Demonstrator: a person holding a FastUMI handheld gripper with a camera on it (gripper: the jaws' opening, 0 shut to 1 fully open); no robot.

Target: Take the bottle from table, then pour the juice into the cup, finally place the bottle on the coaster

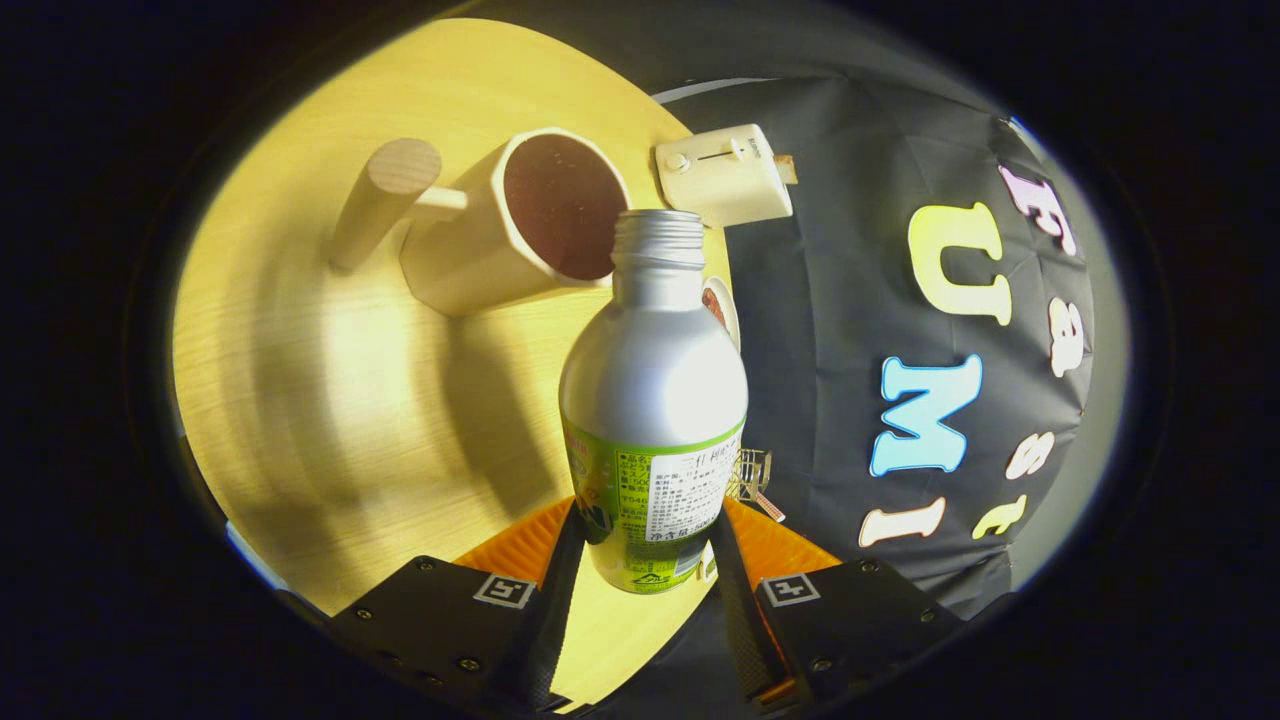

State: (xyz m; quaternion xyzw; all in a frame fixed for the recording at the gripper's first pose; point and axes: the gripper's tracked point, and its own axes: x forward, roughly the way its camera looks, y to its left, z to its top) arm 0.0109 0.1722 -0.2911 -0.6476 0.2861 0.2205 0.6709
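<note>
The gripper (648, 545) has both fingers clamped on the open bottle (652, 400). Its mouth sits just beside the cup (520, 225) on the tabletop (330, 400).

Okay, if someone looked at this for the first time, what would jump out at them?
First, the silver bottle, uncapped, gripped between the gripper fingers and tilted over the table. Just beyond its mouth sits a wooden cup with a dark inside and a peg handle.
</note>
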